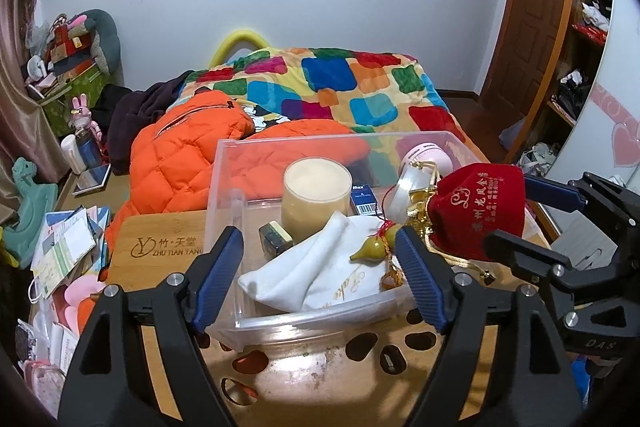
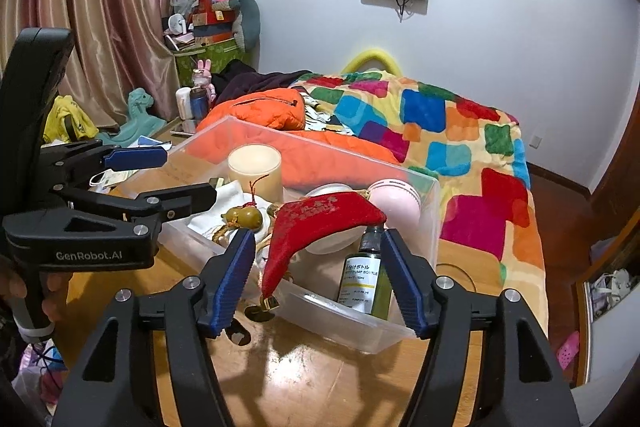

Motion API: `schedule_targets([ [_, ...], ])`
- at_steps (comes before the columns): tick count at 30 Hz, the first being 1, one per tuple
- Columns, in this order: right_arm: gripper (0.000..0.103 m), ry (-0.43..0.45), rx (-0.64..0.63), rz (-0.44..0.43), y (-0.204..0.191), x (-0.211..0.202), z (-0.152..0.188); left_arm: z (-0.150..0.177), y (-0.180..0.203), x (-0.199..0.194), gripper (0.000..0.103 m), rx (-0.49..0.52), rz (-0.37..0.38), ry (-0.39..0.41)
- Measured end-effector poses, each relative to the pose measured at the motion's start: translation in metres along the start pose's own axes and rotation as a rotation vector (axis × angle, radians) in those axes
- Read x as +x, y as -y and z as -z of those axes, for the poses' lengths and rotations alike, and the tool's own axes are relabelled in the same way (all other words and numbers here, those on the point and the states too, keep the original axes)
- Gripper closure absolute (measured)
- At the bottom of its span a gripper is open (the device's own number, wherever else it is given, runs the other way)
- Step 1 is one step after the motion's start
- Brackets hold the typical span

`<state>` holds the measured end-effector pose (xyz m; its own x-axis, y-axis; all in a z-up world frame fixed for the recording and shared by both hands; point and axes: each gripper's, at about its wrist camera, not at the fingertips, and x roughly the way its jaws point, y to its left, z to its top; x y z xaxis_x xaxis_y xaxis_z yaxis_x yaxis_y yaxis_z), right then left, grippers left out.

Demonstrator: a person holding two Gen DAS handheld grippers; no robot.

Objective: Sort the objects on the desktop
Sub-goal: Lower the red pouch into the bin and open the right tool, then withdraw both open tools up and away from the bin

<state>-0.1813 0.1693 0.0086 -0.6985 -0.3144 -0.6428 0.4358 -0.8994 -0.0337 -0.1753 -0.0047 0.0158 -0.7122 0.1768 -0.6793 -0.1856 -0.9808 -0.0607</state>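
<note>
The red velvet drawstring pouch (image 2: 320,227) is lying draped over the near rim of the clear plastic storage bin (image 2: 430,227) at the centre of the frame, its tassel hanging outside. The right hand-held gripper (image 2: 316,279) is hovering released around its lower end; the left hand-held gripper (image 1: 320,275) is also gaping, holding nothing. Judged best: nudging the pouch fully inside, clear of the small green pump bottle (image 2: 366,277) and the olive gourd charm (image 2: 244,217).
</note>
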Motion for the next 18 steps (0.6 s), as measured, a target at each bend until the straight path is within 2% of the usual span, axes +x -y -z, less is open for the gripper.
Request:
schedule_targets([
  [2,0.042,0.003,-0.004,0.003,0.0,-0.002,0.0,0.001,0.0,-0.002,0.014,-0.003,-0.003,0.006],
  [9,0.042,0.008,0.009,0.014,0.001,-0.008,0.003,0.006,0.006,-0.012,0.013,0.016,-0.007,0.028],
  [10,0.04,0.007,0.006,0.024,0.0,-0.008,0.004,0.006,0.007,-0.014,0.013,0.02,-0.011,0.033],
  [13,0.027,0.009,0.004,0.043,0.0,-0.009,0.006,0.009,0.012,-0.018,0.012,0.034,-0.024,0.046],
  [18,0.026,0.027,0.0,0.063,-0.004,-0.014,0.01,0.013,0.018,-0.02,0.012,0.055,-0.043,0.053],
])
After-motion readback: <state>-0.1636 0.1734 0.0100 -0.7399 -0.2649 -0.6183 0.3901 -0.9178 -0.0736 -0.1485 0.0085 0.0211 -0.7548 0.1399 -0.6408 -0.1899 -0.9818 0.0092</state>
